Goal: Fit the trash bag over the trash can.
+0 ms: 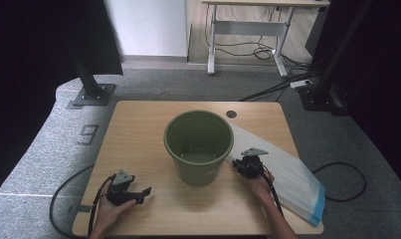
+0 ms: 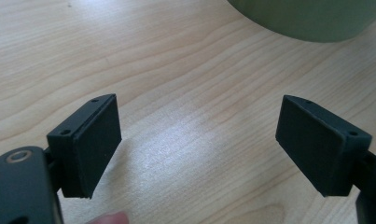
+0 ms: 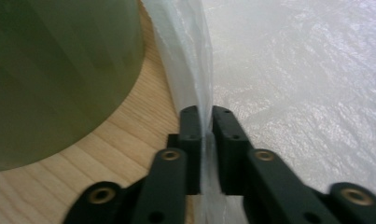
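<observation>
The right gripper (image 3: 202,122) jaws pinch the thin, floppy plastic bag (image 3: 288,79) edge; left gripper (image 2: 197,144) jaws wide open, empty.

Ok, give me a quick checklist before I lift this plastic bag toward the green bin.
1. Right gripper shut on the plastic bag: ok, a fold of film is pinched between the pads.
2. Left gripper free to help: ok, jaws open with nothing between them.
3. Green bin upright and with nothing in it: ok.
4. Bag clear of the bin: cannot tell, its near edge runs close beside the bin wall.
5. Bag mouth is at the gripped edge: cannot tell.
6. Bag fully on the table: not ok, its blue end overhangs the right edge.
</observation>
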